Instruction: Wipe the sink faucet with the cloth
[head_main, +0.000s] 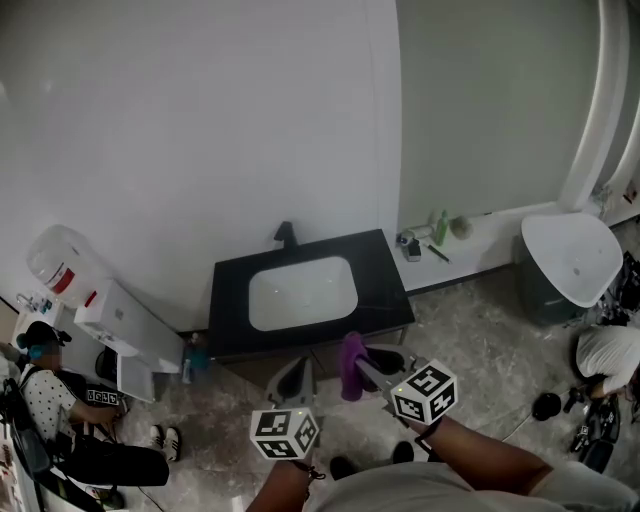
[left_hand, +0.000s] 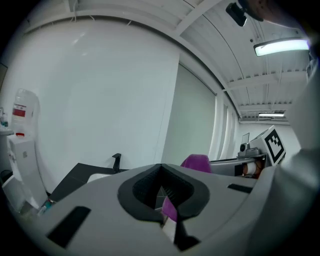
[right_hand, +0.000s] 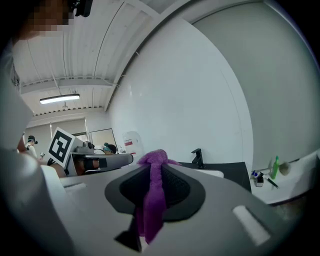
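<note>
My right gripper (right_hand: 157, 172) pinched the cloth (right_hand: 152, 200) tight, ready to reach the faucet (head_main: 287, 234); my left gripper (left_hand: 162, 189) sat closed, empty, in reserve.

Over the black desk (head_main: 385, 290) and its white basin (head_main: 300, 292) the way to the faucet (head_main: 286, 235) lies open from the front, with the wall (head_main: 200, 150) close behind it (bottles (head_main: 440, 226) crowd only the ledge (head_main: 480, 236) at right).
</note>
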